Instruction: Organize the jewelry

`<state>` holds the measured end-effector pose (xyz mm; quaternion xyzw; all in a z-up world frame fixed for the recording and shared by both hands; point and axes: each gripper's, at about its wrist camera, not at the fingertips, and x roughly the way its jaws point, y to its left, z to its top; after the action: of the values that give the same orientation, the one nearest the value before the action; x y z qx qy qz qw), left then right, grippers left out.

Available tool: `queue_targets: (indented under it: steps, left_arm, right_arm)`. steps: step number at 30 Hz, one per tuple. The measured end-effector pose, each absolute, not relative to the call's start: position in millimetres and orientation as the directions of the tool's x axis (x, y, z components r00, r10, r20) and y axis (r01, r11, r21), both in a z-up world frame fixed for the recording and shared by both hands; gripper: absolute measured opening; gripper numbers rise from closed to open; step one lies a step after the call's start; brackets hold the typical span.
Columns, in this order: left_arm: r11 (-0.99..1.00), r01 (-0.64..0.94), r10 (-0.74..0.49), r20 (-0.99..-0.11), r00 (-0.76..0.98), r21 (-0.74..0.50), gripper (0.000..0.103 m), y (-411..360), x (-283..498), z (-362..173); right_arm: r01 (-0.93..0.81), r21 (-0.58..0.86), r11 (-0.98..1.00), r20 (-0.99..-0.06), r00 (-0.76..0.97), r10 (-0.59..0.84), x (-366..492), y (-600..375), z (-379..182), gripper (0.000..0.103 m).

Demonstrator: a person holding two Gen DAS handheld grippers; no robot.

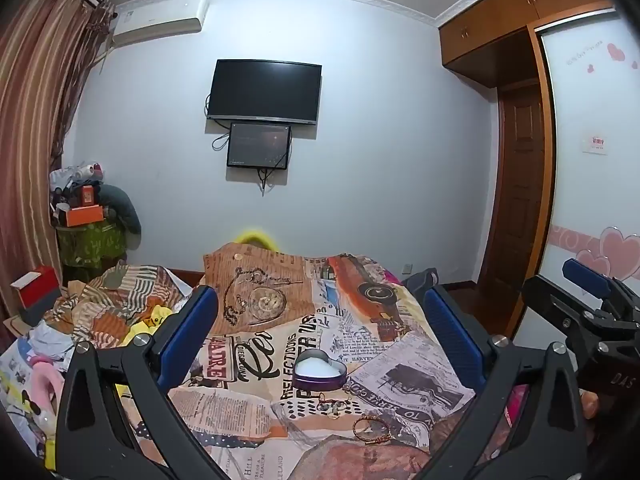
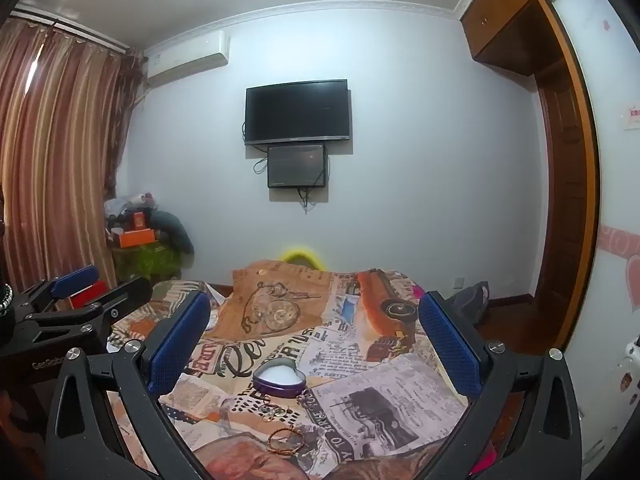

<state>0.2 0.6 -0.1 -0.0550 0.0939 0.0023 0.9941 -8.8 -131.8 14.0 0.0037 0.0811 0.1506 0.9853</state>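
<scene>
A heart tin point(image 1: 319, 374) sits on the cloth point(image 1: 384, 364), with charms point(image 1: 332, 405) just before it and a bracelet point(image 1: 372, 430) nearer still (slightly to the right). Behind the cloth, a TV point(image 1: 265, 92) hangs on the wall above a smaller screen point(image 1: 259, 145), with curtains point(image 1: 36, 128) to the left and a wardrobe point(image 1: 516, 184) to the right.

A dark television point(image 1: 265, 92) hangs on the pale wall, with 1 smaller screen point(image 1: 259, 145) just below it. An air conditioner point(image 1: 160, 20) sits high beside striped curtains point(image 1: 36, 120). A wooden wardrobe point(image 1: 520, 20) frames a door point(image 1: 520, 184). A newspaper-print cloth point(image 1: 360, 344) covers the table.
</scene>
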Motion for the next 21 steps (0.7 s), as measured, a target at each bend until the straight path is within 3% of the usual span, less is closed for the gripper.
queue_targets:
  steps: [21]
  left_arm:
    - [0.997, -0.015, 0.001, -0.186, 0.983, -0.071, 0.103, 1.0, 1.0, -2.5]
  right_arm:
    - [-0.295, 0.051, 0.954, -0.189, 0.935, 0.299, -8.0, -126.5, 8.5, 0.103]
